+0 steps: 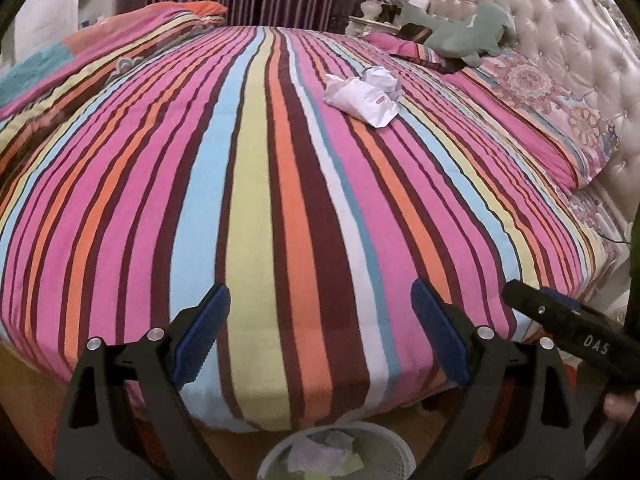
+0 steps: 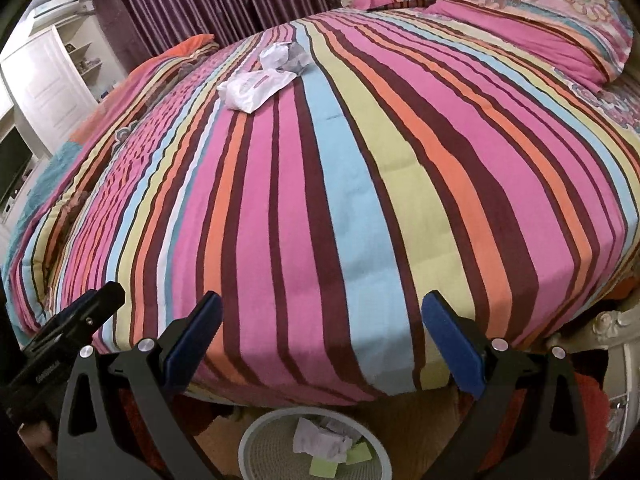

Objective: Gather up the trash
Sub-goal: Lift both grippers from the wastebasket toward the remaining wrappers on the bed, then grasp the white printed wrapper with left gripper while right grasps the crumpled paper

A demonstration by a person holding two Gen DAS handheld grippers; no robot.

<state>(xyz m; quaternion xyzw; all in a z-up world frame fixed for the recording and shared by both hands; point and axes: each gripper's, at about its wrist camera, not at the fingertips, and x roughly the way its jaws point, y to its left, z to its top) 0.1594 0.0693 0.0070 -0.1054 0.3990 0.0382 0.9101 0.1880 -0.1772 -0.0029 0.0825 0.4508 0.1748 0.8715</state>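
Left gripper (image 1: 320,316) is held wide open, empty, at the bed's (image 1: 256,208) near edge; right gripper (image 2: 322,322) likewise, spread and empty. White wrapper (image 1: 360,98) and crumpled paper (image 1: 380,76) are seen touching, far up the striped cover. Bin (image 2: 250,446) sits below on the floor, holding paper scraps.

Crumpled white trash (image 1: 362,94) (two pieces) lies mid-bed.

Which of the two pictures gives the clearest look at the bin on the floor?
The right wrist view: the bin shows most of its rim, with crumpled paper and yellow-green notes inside. The left wrist view catches only the bin's far rim and some paper at the bottom edge.
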